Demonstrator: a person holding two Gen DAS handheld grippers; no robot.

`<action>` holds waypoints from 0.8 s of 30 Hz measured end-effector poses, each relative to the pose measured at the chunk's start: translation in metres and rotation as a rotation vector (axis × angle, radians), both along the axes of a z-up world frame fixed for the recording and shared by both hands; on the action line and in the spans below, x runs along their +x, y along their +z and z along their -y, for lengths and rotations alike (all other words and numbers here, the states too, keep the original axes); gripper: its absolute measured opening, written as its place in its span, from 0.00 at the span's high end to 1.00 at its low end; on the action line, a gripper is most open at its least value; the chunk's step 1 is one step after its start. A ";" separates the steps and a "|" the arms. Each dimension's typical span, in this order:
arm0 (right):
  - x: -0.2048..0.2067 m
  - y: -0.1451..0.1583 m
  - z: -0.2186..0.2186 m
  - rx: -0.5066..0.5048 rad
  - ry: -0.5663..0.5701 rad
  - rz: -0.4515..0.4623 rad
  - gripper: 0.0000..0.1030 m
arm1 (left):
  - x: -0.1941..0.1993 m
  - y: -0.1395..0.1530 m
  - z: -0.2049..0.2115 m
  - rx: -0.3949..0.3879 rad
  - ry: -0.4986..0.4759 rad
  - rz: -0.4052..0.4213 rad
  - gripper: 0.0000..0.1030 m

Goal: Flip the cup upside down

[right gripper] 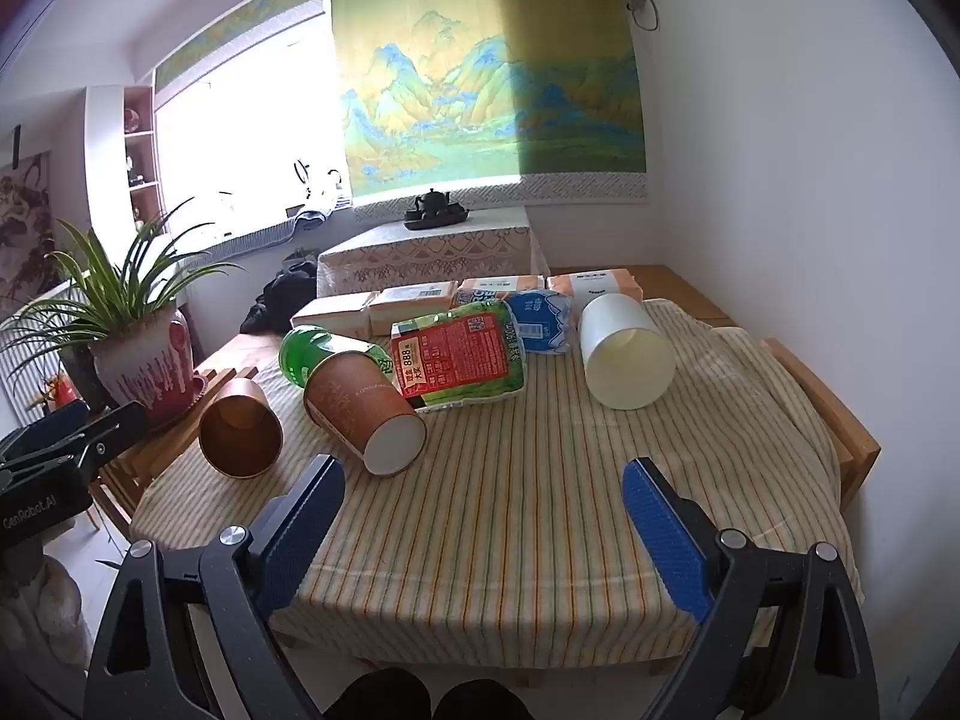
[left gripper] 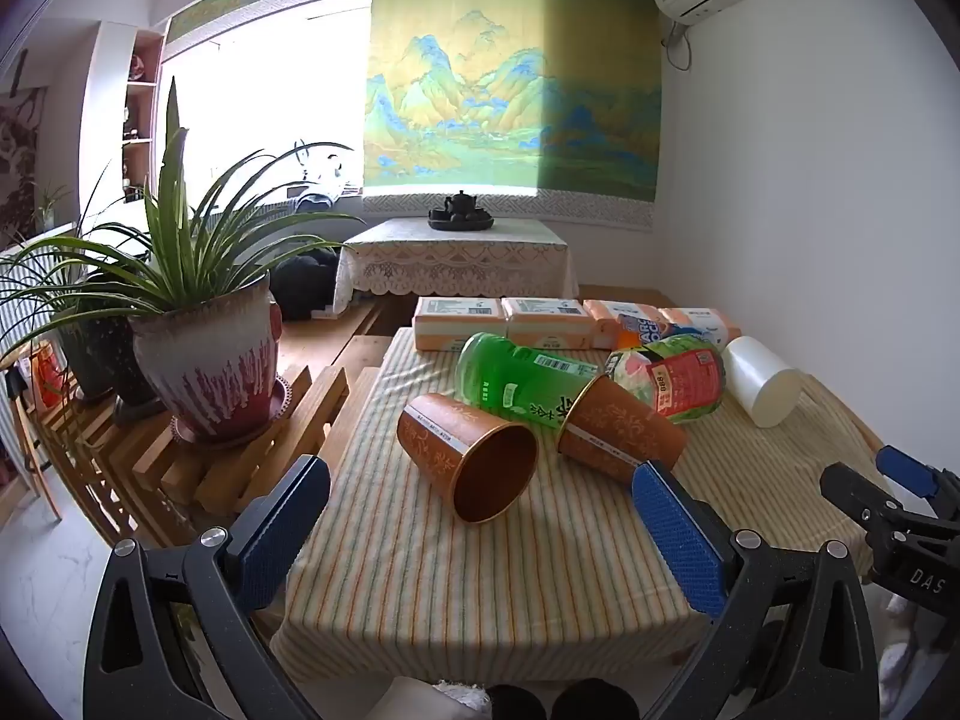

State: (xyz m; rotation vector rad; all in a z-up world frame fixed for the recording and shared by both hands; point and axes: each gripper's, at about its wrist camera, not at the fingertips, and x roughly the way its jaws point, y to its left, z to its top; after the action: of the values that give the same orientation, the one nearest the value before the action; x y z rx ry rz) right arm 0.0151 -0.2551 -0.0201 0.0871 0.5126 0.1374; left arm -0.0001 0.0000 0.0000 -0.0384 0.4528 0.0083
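Three cups lie on their sides on the striped tablecloth [left gripper: 480, 576]. One brown cup [left gripper: 468, 456] [right gripper: 240, 435] has its open mouth toward me. A second brown cup [left gripper: 618, 426] [right gripper: 366, 414] lies beside it, its white base showing in the right wrist view. A white cup [left gripper: 759, 381] [right gripper: 624, 351] lies at the far right. My left gripper [left gripper: 480, 540] is open and empty, just short of the first brown cup. My right gripper [right gripper: 480, 534] is open and empty over the near cloth, and shows in the left wrist view [left gripper: 870, 486].
A green bottle [left gripper: 516, 381], a red-and-green packet [right gripper: 459, 357], a blue-labelled bottle [right gripper: 540, 321] and tissue packs [left gripper: 504, 321] lie behind the cups. Potted plants [left gripper: 204, 354] stand on a wooden rack to the left. A wooden table edge [right gripper: 840, 420] shows at the right.
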 end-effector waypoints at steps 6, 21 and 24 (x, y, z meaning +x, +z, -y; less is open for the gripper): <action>0.000 0.000 -0.001 0.001 0.000 0.001 0.11 | 0.002 -0.001 -0.001 -0.002 0.003 -0.013 0.01; 0.003 0.000 -0.004 -0.001 0.004 -0.005 0.11 | 0.002 -0.005 0.002 0.000 0.004 -0.010 0.01; 0.005 -0.001 -0.005 -0.003 0.007 -0.008 0.11 | 0.003 -0.004 -0.002 -0.004 0.004 -0.013 0.01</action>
State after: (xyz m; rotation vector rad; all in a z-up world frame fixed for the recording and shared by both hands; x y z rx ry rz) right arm 0.0198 -0.2504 -0.0213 0.0831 0.5215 0.1430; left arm 0.0028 0.0020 -0.0037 -0.0429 0.4653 0.0118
